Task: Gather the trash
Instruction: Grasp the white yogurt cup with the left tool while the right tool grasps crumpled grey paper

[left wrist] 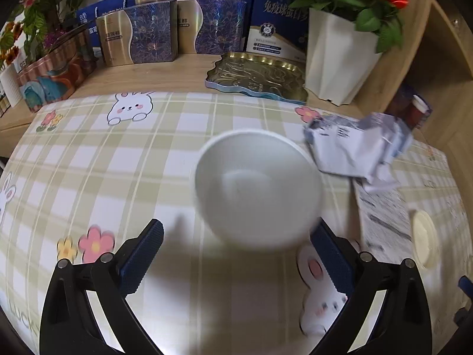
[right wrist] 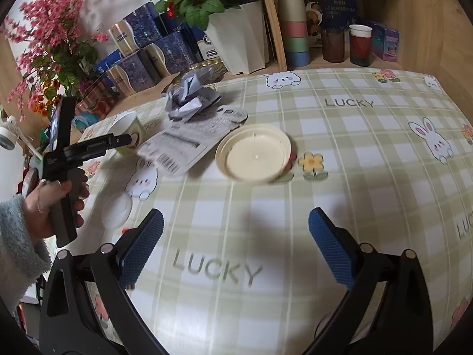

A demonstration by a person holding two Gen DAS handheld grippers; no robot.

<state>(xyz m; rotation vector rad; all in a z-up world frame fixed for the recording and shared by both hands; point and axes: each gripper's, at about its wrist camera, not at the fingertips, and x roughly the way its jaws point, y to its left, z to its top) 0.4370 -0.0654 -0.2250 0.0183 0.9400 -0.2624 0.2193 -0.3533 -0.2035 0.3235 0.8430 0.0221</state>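
Observation:
A white paper cup (left wrist: 257,189), blurred, sits on the checked tablecloth just ahead of my left gripper (left wrist: 239,248). Its jaws are open and the cup's near edge lies between the blue fingertips (left wrist: 153,245), not squeezed. To the cup's right lie a crumpled paper wad (left wrist: 354,148), a flat printed sheet (left wrist: 381,216) and a cream round lid (left wrist: 424,242). My right gripper (right wrist: 236,236) is open over bare cloth with nothing in it. Ahead of it are the lid (right wrist: 254,153), the printed sheet (right wrist: 189,139), the wad (right wrist: 192,94) and the cup (right wrist: 127,130). A person's hand (right wrist: 56,204) holds the left tool.
A white flower pot (left wrist: 334,59), a gold embossed tin (left wrist: 257,77) and blue and gold boxes (left wrist: 147,35) line the table's back. Stacked cups (right wrist: 292,20) and jars (right wrist: 359,44) stand on the wooden shelf. A clear round disc (right wrist: 116,210) lies near the left edge.

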